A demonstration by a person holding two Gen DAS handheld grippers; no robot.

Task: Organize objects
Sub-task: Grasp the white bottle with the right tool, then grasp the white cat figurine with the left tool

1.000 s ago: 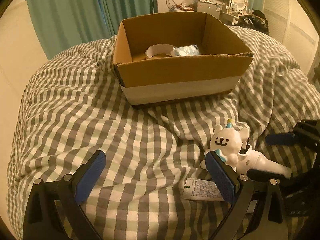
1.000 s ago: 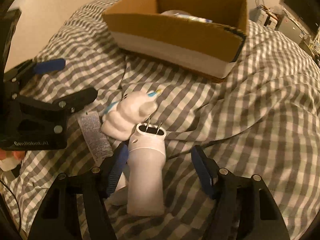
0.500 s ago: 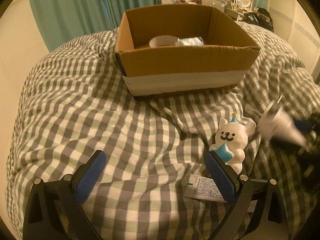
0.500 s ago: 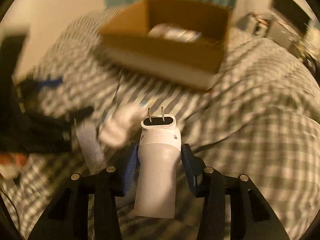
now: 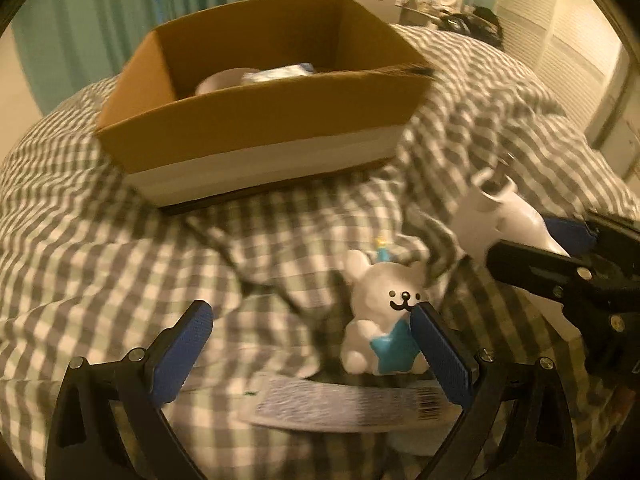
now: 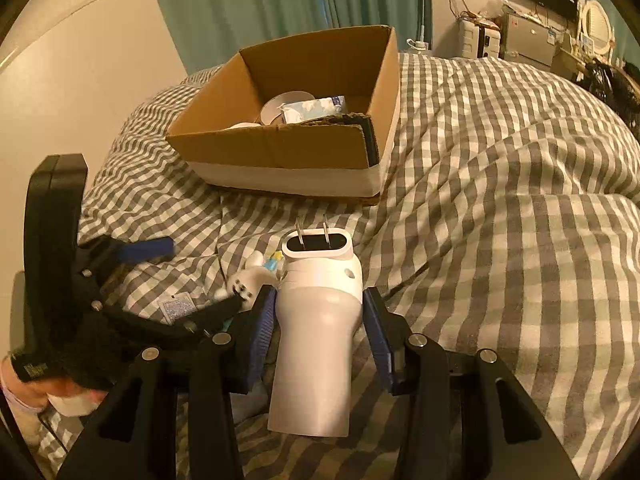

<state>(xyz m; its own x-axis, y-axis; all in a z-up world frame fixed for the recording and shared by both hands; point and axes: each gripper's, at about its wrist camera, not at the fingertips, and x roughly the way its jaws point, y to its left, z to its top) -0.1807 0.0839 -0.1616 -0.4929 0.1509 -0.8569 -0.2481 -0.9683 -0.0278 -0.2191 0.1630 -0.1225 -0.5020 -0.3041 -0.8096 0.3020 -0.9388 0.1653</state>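
Right gripper (image 6: 318, 322) pinches the white plug-in device (image 6: 316, 332) at its waist, prongs forward, clear of the bed; rigid, smooth, likely slippery. Left gripper (image 5: 312, 344) spread before the bear figurine (image 5: 384, 320); hard, light. Beyond, cardboard box (image 6: 280, 152) open

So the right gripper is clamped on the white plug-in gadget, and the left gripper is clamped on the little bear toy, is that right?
Not quite. The right gripper is indeed clamped on the white plug-in gadget, but the left gripper is open: in the left wrist view its fingers stand wide apart, with the bear toy on the checked bedspread just behind the right-hand finger and nothing clamped between them.
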